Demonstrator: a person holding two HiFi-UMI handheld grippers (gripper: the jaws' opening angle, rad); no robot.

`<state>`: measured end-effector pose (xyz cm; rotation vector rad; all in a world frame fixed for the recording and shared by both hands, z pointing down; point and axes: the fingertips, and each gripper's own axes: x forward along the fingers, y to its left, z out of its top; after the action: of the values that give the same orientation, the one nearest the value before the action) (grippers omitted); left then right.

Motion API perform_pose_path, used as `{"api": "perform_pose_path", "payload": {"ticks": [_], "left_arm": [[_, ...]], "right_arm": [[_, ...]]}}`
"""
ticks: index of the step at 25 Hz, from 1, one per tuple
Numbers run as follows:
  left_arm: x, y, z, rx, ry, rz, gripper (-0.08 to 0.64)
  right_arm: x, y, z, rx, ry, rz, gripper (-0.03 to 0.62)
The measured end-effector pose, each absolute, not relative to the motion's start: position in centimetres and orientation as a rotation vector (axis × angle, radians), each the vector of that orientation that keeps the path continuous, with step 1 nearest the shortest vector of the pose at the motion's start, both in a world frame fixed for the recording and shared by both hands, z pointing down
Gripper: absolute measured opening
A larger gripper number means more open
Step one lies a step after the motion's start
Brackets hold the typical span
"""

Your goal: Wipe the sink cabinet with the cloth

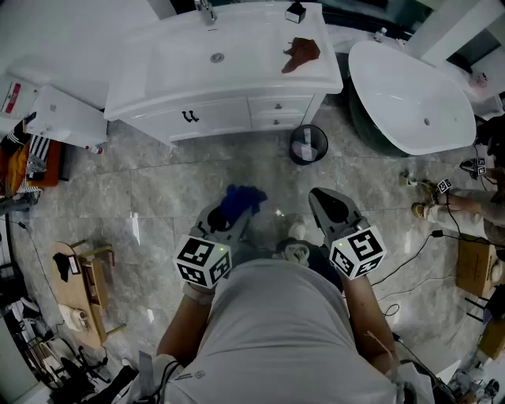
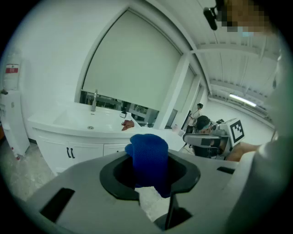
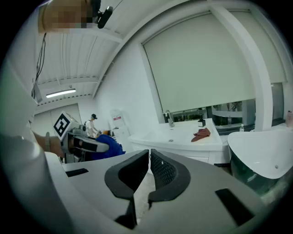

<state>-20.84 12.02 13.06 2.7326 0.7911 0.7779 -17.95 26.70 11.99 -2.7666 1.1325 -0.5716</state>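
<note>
Now, with our left gripper [image 1: 230,219] pinching the blue cloth [image 2: 149,155] and our right gripper [image 3: 149,159] pressed together on nothing, we should step up to the sink cabinet [image 1: 213,114], well ahead, and press the cloth flat before wiping.

This is a bathroom. A white sink cabinet [image 1: 221,95] with a tap [image 1: 207,11] stands at the far side, with a freestanding bathtub [image 1: 410,95] to its right. The floor [image 1: 158,197] is grey marble-look tile (a small bin [image 1: 308,144] sits near the cabinet).
</note>
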Motion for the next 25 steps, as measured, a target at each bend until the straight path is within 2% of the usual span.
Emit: {"api": "perform_pose_path", "payload": {"ticks": [16, 23, 25], "left_arm": [[-19.3, 18.3, 14.9, 2.78, 0.58, 0.898, 0.126], [-15.6, 17.8, 17.0, 2.75, 0.513, 0.951, 0.126], [-13.6, 17.4, 17.8, 2.725, 0.494, 0.958, 0.126]], "right_arm": [[-16.2, 35.7, 12.7, -2.674, 1.224, -0.57, 0.032], [-11.2, 35.7, 13.5, -2.692, 1.334, -0.626, 0.034], [-8.9, 34.5, 14.1, -2.709, 1.423, -0.672, 0.052]]}}
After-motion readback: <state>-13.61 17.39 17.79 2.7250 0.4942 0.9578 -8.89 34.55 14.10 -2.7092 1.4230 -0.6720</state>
